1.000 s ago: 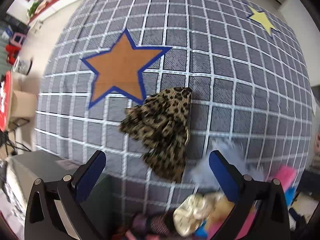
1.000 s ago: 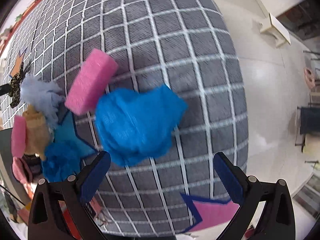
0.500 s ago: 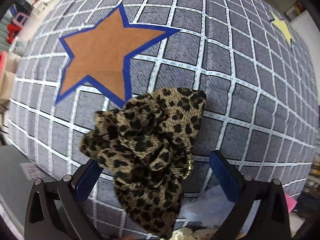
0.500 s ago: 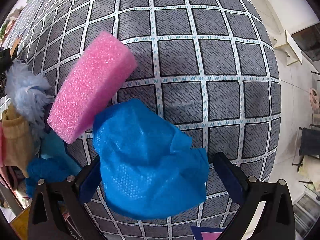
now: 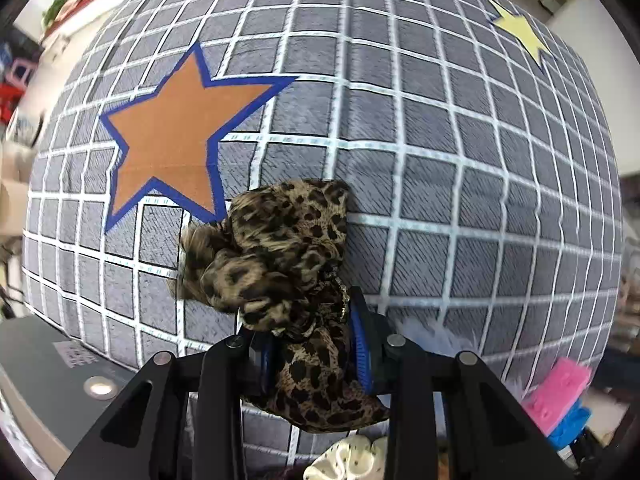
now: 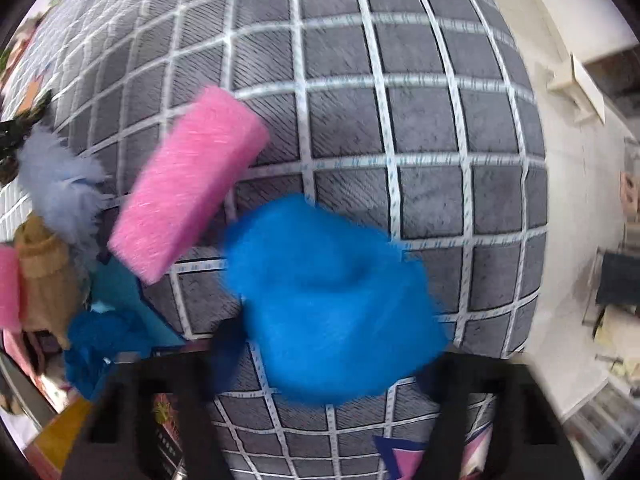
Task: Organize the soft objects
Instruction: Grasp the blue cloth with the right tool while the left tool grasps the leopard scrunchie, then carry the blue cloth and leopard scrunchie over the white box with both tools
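The leopard-print scrunchie [image 5: 280, 264] is being pinched at its near end by the left gripper [image 5: 316, 350], whose jaws are drawn almost together on the fabric; most of it is bunched ahead of the fingertips, above the grey checked cloth [image 5: 460, 184], with an orange star [image 5: 172, 140] ahead and to the left.

The blue crumpled cloth [image 6: 336, 312] is being framed by the right gripper [image 6: 328, 364], but that view is blurred, so whether it is being gripped cannot be told. A pink sponge [image 6: 188, 196] is lying ahead-left of it.

The scrunchie is likely to be lost if the arm is swung quickly, since only a loose fold is being pinched. The blue cloth may be dragged into the sponge.

No legible writing is being shown.
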### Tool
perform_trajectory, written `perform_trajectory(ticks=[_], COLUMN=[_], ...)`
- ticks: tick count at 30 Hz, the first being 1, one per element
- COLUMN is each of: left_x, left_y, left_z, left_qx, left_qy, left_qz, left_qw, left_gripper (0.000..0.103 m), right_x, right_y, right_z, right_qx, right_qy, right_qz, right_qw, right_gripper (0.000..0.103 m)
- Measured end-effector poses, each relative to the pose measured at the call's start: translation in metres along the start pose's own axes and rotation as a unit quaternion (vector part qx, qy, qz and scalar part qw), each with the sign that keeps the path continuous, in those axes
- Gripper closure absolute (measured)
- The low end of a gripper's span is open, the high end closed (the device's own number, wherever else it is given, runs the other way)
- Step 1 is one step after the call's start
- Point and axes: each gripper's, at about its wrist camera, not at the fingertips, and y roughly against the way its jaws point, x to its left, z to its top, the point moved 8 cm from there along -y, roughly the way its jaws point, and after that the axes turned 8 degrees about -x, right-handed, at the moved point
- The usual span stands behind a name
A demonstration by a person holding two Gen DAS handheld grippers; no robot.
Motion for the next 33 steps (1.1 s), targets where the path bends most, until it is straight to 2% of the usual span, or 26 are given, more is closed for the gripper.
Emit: perform_trajectory(ticks=[4,8,11,15,16,18,21,27,30,33], left_x=[-0.007,-0.02,-0.041,-0.057,-0.065,-0.086,-0.117,-0.165,-0.18,-0.189], left_y=[0.032,0.077,0.113,0.14,0.147,0.161,0.175,0.205,0.214,0.221], left_z=[0.002,0.001,-0.002,-0.034,-0.043,-0.064,-0.089,-0.141,-0.169,-0.197], left_qx=[-0.04,-0.067,-0.091,-0.102,-0.102,-0.104,-0.099,-0.093,-0.079,-0.077], left_qy=[-0.014,-0.026,-0.053,-0.091,-0.107,-0.133,-0.181,-0.277,-0.322,-0.377], left_qz=[0.002,-0.027,-0.043,-0.062,-0.067,-0.081,-0.1,-0.128,-0.148,-0.157], left_qw=[0.9991,0.9971,0.9936,0.9887,0.9868,0.9823,0.9735,0.9479,0.9317,0.9097], left_gripper=[0.069,0.069,0.069,0.069,0.069,0.069,0.069,0.068,0.068,0.068], right_x=[0.008,0.005,0.003,-0.012,-0.018,-0.022,-0.036,-0.054,-0.059,-0.061], right_y=[0.016,0.039,0.058,0.075,0.074,0.08,0.09,0.095,0.095,0.097], right_z=[0.005,0.008,0.012,0.007,-0.01,-0.02,-0.033,-0.061,-0.07,-0.082], right_qx=[-0.012,-0.03,-0.041,-0.056,-0.061,-0.066,-0.071,-0.072,-0.07,-0.071], right_qy=[0.009,-0.011,-0.031,-0.055,-0.059,-0.071,-0.083,-0.116,-0.128,-0.142], right_qz=[0.023,0.052,0.07,0.084,0.081,0.082,0.088,0.097,0.099,0.098], right_qw=[1.0,0.998,0.996,0.993,0.993,0.992,0.99,0.986,0.984,0.982], right_gripper=[0.071,0.071,0.071,0.071,0.071,0.071,0.071,0.071,0.071,0.071])
